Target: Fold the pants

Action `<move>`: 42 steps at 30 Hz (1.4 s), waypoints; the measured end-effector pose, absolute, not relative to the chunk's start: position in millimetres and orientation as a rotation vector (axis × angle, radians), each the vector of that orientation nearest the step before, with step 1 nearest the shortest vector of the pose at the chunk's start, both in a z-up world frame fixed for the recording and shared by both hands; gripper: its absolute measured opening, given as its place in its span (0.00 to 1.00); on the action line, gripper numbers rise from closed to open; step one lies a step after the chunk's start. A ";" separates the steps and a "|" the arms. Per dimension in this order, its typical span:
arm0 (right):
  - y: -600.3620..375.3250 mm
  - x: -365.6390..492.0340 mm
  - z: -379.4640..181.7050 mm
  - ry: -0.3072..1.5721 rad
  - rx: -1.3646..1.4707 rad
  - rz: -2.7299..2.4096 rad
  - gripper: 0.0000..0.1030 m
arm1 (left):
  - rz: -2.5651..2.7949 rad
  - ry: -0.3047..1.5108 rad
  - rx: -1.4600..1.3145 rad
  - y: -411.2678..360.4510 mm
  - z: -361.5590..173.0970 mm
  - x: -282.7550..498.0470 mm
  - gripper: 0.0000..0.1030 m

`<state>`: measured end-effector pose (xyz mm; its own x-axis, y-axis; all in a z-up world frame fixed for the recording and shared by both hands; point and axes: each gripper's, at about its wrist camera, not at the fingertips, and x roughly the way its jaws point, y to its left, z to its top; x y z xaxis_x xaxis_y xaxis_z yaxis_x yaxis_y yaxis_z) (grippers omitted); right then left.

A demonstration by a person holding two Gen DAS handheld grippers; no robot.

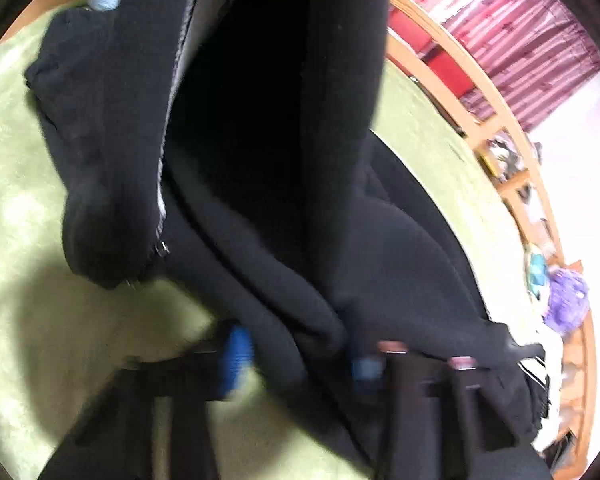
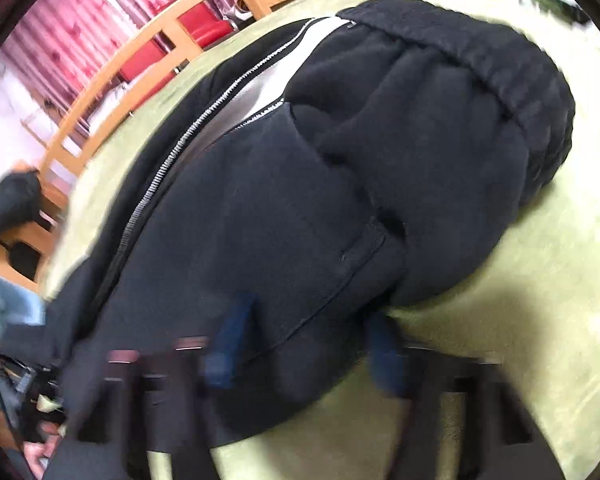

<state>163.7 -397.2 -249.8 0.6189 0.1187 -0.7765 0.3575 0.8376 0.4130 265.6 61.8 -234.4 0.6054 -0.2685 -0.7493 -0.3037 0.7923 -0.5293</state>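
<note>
Black pants held up in both grippers over a green bed cover, mid-fold.

Left gripper [image 1: 300, 354]: jaws are closed on a bunched fold of the pants [image 1: 260, 160], so the cloth is lifted and hangs in front of the lens. Right gripper [image 2: 306, 354]: jaws are set either side of a thick fold near the pocket seam, apparently clamped on it, though blur hides the contact. The elastic waistband [image 2: 480, 60] and an open zipper [image 2: 180, 152] with pale lining are seen; the rest of the pants is draped on the bed cover [image 2: 540, 300], likely to square the legs before folding. A wooden rail [image 1: 460, 68] and pink curtain [image 1: 500, 20] are behind. No brand, label or writing can be read.
</note>
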 end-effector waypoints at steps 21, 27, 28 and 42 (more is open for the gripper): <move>-470.8 -27.1 -194.2 0.842 0.566 -0.139 0.06 | -0.096 0.965 -0.559 17.8 -189.7 63.9 0.07; -498.8 -68.9 -177.4 0.863 0.531 -0.199 0.07 | -0.131 1.004 -0.578 16.7 -201.3 -10.9 0.08; -499.7 -70.5 -177.1 0.876 0.515 -0.204 0.08 | -0.130 1.010 -0.579 22.7 -203.6 -11.2 0.10; -422.5 -122.3 -130.6 0.792 0.306 -0.135 0.51 | -0.084 0.860 -0.470 120.0 -140.1 -26.2 0.52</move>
